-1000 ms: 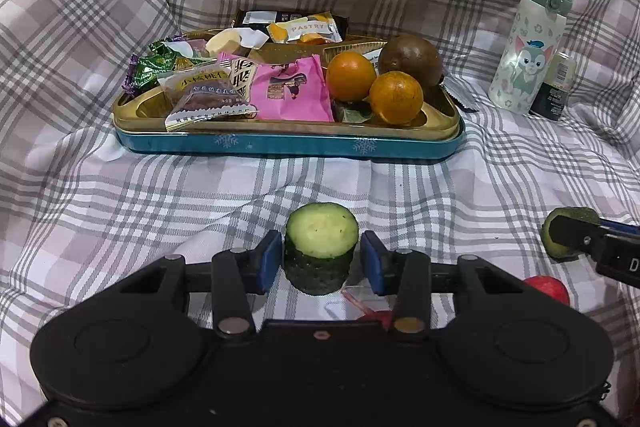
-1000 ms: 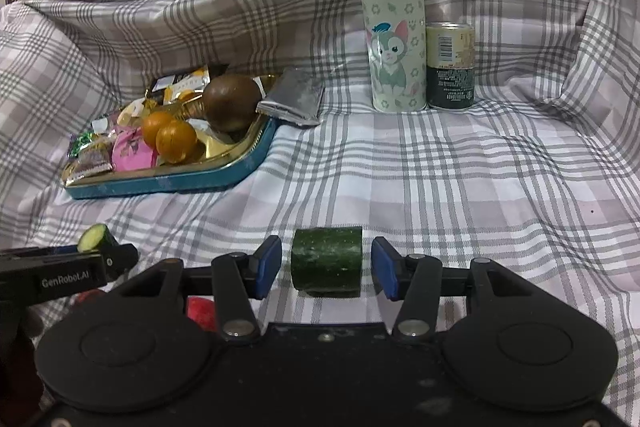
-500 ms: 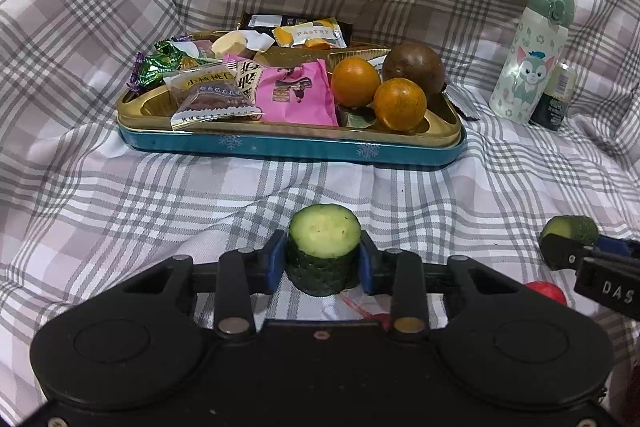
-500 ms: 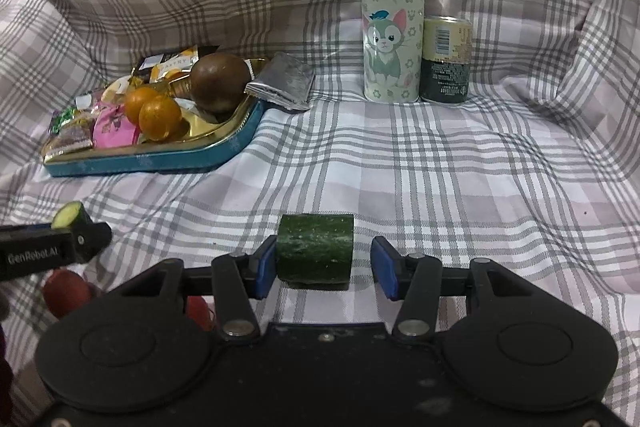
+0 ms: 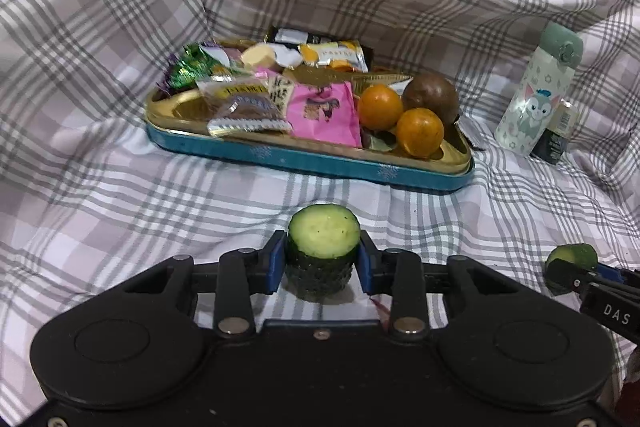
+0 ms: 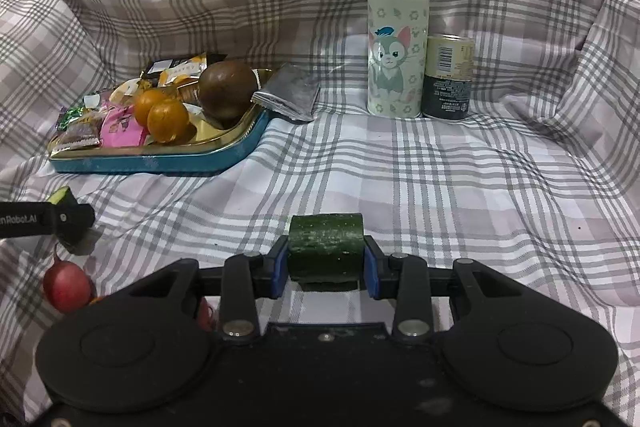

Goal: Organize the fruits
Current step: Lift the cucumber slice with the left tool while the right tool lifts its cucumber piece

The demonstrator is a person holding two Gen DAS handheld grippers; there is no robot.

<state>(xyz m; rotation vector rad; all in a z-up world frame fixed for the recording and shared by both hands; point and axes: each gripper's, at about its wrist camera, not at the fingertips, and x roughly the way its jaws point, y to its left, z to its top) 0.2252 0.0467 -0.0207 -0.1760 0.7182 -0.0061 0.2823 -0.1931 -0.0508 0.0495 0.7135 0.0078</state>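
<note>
My left gripper [image 5: 322, 263] is shut on an upright cucumber piece [image 5: 323, 247], pale cut face up, held above the plaid cloth. My right gripper [image 6: 326, 257] is shut on a second cucumber piece [image 6: 326, 245] lying sideways between the blue pads. A blue and gold tin tray [image 5: 312, 159] holds two oranges [image 5: 379, 107] [image 5: 420, 131], a brown round fruit [image 5: 431, 98] and several snack packets [image 5: 324, 109]. The tray also shows in the right wrist view [image 6: 160, 163]. A red fruit [image 6: 66, 285] lies on the cloth at lower left of the right wrist view.
A cat-print bottle [image 6: 397, 35] and a small can [image 6: 449, 81] stand at the back right. A silver packet [image 6: 288, 93] leans on the tray's right corner. Plaid cloth [image 6: 440, 179] covers the surface and rises in folds behind.
Both grippers closed on their cucumber pieces and lifted them slightly. The right gripper closed last; the left was closed half a second ago.
</note>
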